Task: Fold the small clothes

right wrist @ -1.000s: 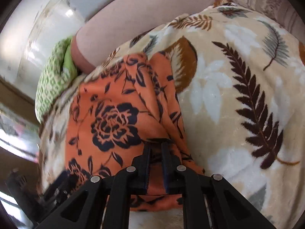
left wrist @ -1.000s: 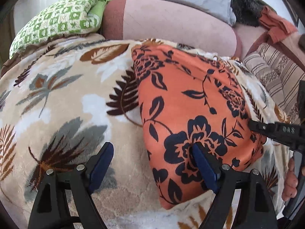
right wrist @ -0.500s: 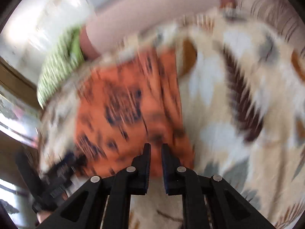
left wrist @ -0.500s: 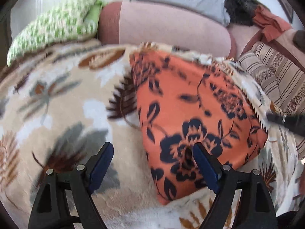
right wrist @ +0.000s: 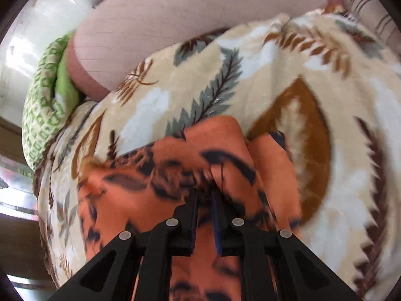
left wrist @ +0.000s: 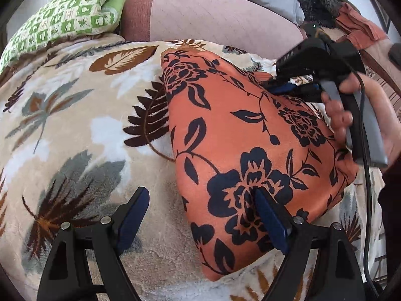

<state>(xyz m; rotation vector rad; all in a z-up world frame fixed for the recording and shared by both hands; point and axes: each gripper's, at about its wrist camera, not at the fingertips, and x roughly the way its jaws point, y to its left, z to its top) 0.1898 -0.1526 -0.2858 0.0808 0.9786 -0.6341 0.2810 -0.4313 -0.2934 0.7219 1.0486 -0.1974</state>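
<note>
Blurring hides where the right claw (right wrist: 204, 200) pinches the orange garment (right wrist: 155, 200).

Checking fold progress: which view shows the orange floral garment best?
Left wrist view: the orange floral garment lies sharp and almost whole on the leaf-print blanket, with the right tongs at its far edge. Right wrist view shows only a blurred, bunched part of it at those shut tongs.

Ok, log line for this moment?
left gripper: open, over orange floral garment | right gripper: shut on garment fold
</note>
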